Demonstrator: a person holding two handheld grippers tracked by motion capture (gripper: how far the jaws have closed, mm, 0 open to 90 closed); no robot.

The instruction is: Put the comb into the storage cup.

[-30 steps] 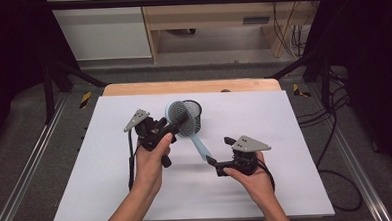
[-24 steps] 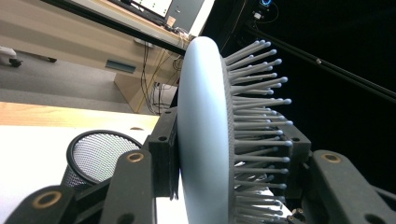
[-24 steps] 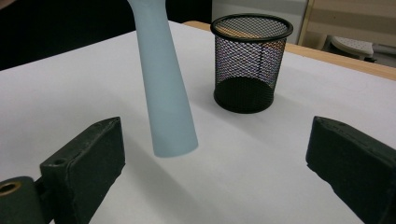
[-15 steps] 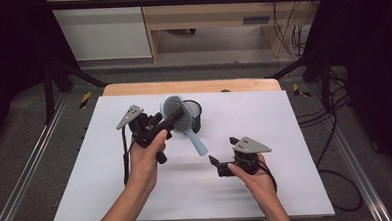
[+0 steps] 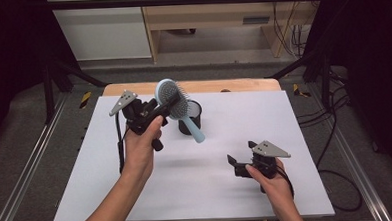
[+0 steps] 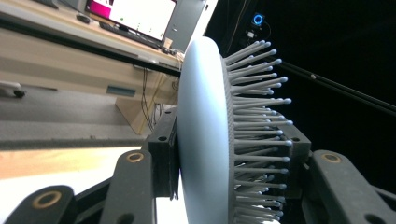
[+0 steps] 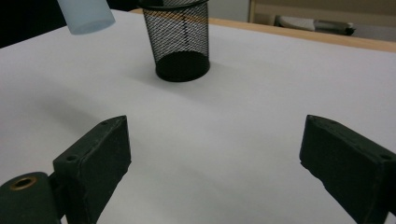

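Observation:
A light blue hairbrush (image 5: 172,99) is held in the air over the white tabletop (image 5: 284,121). My left gripper (image 5: 167,104) is shut on its head. In the left gripper view the brush head (image 6: 205,140) stands edge-on between the jaws, bristles to the right. Its handle (image 5: 194,129) slants down to the right in front of a black mesh cup (image 5: 193,116). My right gripper (image 5: 235,165) is near the table's front right, open and holding nothing. The right gripper view shows the mesh cup (image 7: 182,42) ahead and the handle end (image 7: 86,14) at the top left.
A wooden strip (image 5: 233,84) runs along the table's far edge. Black frame bars and cables stand beyond the right side. A desk with a monitor (image 6: 135,16) shows far behind in the left gripper view.
My left gripper has lifted the brush up and to the left, away from the right gripper, tilting it more upright. The right gripper stays low and open, shifted slightly right.

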